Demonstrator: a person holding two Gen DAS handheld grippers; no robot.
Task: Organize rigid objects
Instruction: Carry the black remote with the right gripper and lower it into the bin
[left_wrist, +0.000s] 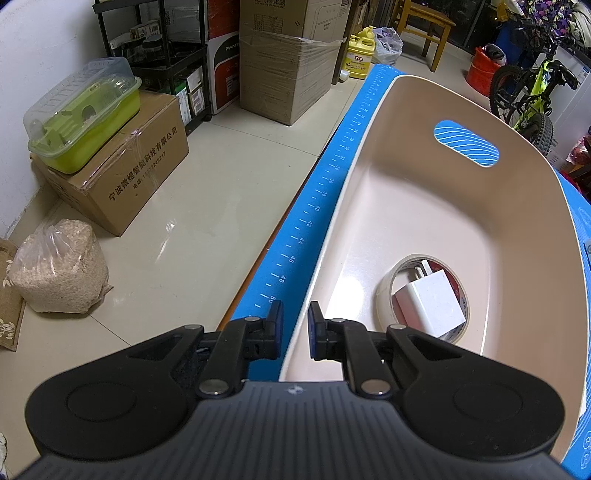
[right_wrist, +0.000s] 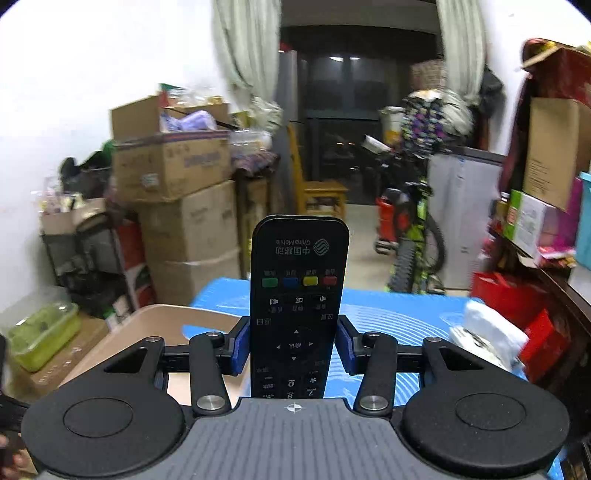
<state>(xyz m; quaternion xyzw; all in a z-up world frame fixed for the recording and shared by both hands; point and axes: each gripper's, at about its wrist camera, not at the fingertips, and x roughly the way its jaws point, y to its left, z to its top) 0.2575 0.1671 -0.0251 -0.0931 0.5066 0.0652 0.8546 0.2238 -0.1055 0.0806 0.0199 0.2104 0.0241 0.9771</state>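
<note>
A beige plastic basket (left_wrist: 524, 229) stands on a blue mat (left_wrist: 317, 206). Inside it lie a roll of tape (left_wrist: 384, 295) and a white charger (left_wrist: 430, 304) resting in the roll's hole. My left gripper (left_wrist: 295, 326) straddles the basket's left rim, its jaws nearly closed with a narrow gap around the wall. My right gripper (right_wrist: 293, 345) is shut on a black remote control (right_wrist: 299, 280), held upright above the mat (right_wrist: 388, 314). The basket's rim (right_wrist: 155, 317) shows to the lower left in the right wrist view.
Left of the table are cardboard boxes (left_wrist: 125, 173), a green plastic cage (left_wrist: 85, 118), a bag of shavings (left_wrist: 59, 269) and a black shelf. A white crumpled bag (right_wrist: 487, 336) lies on the mat's right side. A bicycle (right_wrist: 413, 236) and a chair stand behind.
</note>
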